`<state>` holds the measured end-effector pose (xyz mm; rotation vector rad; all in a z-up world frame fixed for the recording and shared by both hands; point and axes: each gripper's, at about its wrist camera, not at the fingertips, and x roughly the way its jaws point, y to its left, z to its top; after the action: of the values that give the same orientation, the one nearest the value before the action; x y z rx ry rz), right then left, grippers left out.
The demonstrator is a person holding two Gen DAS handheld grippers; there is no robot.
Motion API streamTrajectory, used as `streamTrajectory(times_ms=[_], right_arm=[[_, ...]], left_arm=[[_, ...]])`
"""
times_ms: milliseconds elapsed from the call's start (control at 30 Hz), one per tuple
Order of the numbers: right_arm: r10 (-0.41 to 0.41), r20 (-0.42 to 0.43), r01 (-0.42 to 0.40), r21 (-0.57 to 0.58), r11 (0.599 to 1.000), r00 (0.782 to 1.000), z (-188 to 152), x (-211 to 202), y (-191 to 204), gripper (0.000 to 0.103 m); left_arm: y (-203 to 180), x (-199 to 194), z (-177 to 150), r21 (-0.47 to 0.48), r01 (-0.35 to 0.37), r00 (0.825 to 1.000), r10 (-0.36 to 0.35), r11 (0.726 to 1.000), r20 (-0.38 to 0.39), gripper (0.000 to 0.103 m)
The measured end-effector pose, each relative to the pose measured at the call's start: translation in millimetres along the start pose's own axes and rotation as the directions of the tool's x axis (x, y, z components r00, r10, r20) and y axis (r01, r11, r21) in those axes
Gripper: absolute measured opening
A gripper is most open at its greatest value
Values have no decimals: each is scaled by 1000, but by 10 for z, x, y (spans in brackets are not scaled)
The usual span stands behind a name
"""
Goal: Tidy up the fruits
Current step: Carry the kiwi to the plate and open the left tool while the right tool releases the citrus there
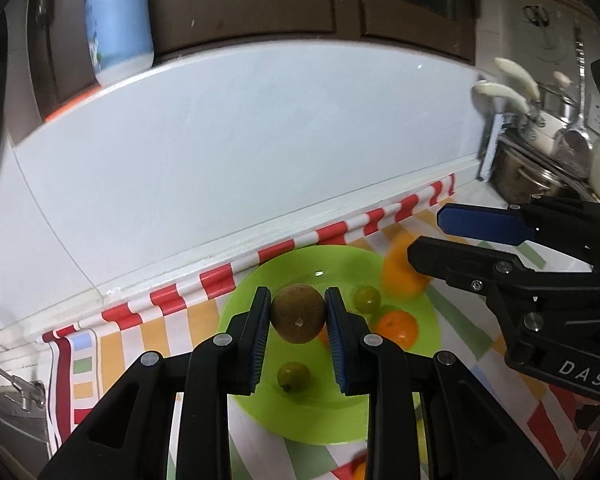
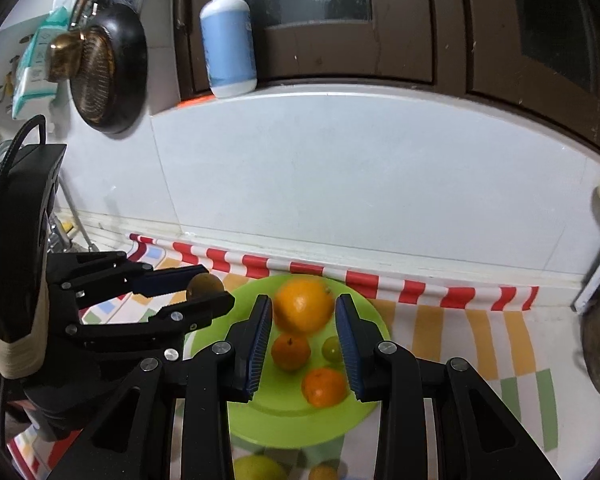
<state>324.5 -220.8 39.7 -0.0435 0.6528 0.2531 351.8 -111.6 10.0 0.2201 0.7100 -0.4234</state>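
The left tongs (image 1: pixel 298 314) are clenched on a small brown fruit (image 1: pixel 298 313), round and dull-skinned, and hold it in the air above the green plate (image 1: pixel 332 420); the pads press it on its two sides at the widest part, which I think is the right place, because a round fruit slips out if it is taken lower or higher. It looks light and rather firm, but the skin may bruise, so a gentle pressure seems enough. The right tongs (image 2: pixel 303 312) grip a large orange (image 2: pixel 304 308) over the far side of the plate; this one should be heavier and its peel smoother. On the plate lie two small oranges (image 2: pixel 325 386) and green fruits (image 1: pixel 294 376); the desk wears a striped cloth (image 2: pixel 480 340).
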Motion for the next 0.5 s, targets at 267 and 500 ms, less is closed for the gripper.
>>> streamTrajectory(times_ms=[267, 500], right_arm=[[-8, -75, 10, 26, 1000, 997, 53, 426, -102, 34], [-52, -96, 56, 34, 998, 994, -31, 503, -147, 35]], left_arm=[[114, 353, -3, -61, 2, 997, -7, 998, -72, 28], [115, 346, -26, -67, -9, 997, 4, 998, -82, 41]])
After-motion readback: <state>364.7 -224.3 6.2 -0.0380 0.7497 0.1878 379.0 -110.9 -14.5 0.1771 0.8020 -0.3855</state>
